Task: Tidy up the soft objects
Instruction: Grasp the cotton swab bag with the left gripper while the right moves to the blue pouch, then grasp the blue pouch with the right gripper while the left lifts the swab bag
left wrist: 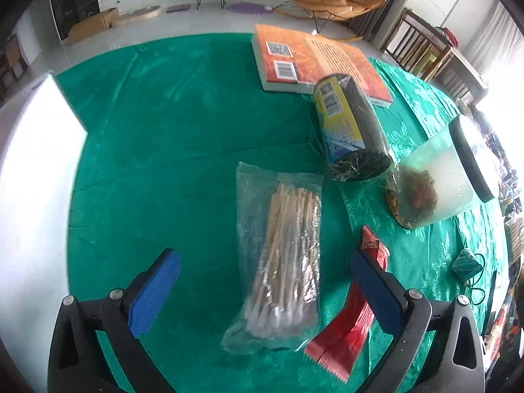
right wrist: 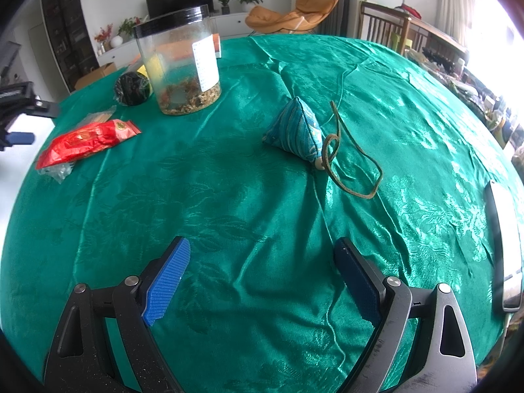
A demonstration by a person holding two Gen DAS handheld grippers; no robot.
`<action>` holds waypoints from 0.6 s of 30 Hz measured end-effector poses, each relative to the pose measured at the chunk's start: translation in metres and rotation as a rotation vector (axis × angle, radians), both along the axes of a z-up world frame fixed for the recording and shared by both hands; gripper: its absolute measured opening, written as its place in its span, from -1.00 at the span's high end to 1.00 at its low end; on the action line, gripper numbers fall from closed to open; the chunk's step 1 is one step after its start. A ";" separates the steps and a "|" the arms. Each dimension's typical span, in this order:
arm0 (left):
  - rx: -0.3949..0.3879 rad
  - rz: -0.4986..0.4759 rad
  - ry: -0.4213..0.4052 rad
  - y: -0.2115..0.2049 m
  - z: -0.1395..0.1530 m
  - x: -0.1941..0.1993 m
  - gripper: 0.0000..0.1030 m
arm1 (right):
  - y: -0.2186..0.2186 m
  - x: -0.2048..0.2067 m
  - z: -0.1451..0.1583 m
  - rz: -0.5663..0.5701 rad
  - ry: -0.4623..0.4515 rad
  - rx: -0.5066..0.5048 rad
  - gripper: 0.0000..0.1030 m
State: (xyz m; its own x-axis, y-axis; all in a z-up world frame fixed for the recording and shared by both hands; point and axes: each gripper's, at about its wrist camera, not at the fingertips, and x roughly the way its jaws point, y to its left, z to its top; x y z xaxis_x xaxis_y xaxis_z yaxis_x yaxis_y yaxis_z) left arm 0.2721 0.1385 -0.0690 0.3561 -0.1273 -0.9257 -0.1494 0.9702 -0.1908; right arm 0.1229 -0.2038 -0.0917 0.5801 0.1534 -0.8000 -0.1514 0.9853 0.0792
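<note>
A clear bag of cotton swabs [left wrist: 281, 258] lies on the green tablecloth [left wrist: 170, 124], and my left gripper [left wrist: 265, 281] hangs open just above it, one blue pad on either side. A red foil packet [left wrist: 350, 321] lies right of the bag, partly behind the right finger; it also shows far left in the right wrist view as the red packet [right wrist: 88, 140]. A teal fabric pouch [right wrist: 296, 131] with a brown cord [right wrist: 357, 167] rests mid-table, well ahead of my open right gripper [right wrist: 262, 275], which holds nothing. The pouch appears small at the right as the teal pouch [left wrist: 466, 263].
A black roll with a yellow label [left wrist: 350, 127] leans by an orange book [left wrist: 314, 62]. A clear jar with a black lid [right wrist: 180, 65] stands at the back left. A white box [left wrist: 36, 170] sits at the table's left, and a flat silver device [right wrist: 506, 245] at the right edge.
</note>
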 end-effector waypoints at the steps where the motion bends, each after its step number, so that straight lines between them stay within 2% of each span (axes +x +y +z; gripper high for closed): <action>1: 0.000 -0.012 0.023 -0.006 -0.009 0.005 -0.99 | -0.003 -0.004 0.006 0.029 0.003 0.084 -0.77; 3: 0.045 -0.027 0.063 -0.014 -0.024 0.012 -0.98 | -0.016 -0.017 0.022 0.107 -0.006 0.334 -0.75; 4: 0.067 -0.029 0.072 -0.017 -0.029 0.013 -0.90 | -0.026 -0.025 0.031 0.119 -0.039 0.428 -0.75; 5: 0.097 -0.026 0.065 -0.017 -0.030 0.013 -0.87 | -0.037 -0.032 0.041 0.103 -0.089 0.472 -0.75; 6: 0.120 -0.025 0.044 -0.017 -0.028 0.012 -0.53 | -0.049 -0.036 0.049 0.065 -0.139 0.478 -0.75; 7: 0.122 -0.025 0.024 -0.016 -0.024 0.010 -0.08 | -0.062 -0.035 0.055 0.012 -0.176 0.464 -0.75; 9: 0.071 -0.014 0.003 -0.007 -0.017 0.007 0.24 | -0.088 -0.015 0.058 -0.097 -0.180 0.425 -0.75; 11: 0.031 0.007 -0.025 0.004 -0.007 0.001 0.31 | -0.108 0.015 0.051 -0.180 -0.090 0.400 -0.77; 13: 0.014 0.024 -0.066 0.014 0.004 -0.008 0.32 | -0.106 0.044 0.044 -0.175 -0.008 0.387 -0.77; 15: -0.012 0.035 -0.105 0.023 0.014 -0.020 0.32 | -0.082 0.061 0.042 -0.092 0.001 0.326 -0.77; 18: -0.037 0.029 -0.168 0.032 0.032 -0.043 0.33 | -0.033 0.082 0.031 0.032 0.017 0.160 -0.70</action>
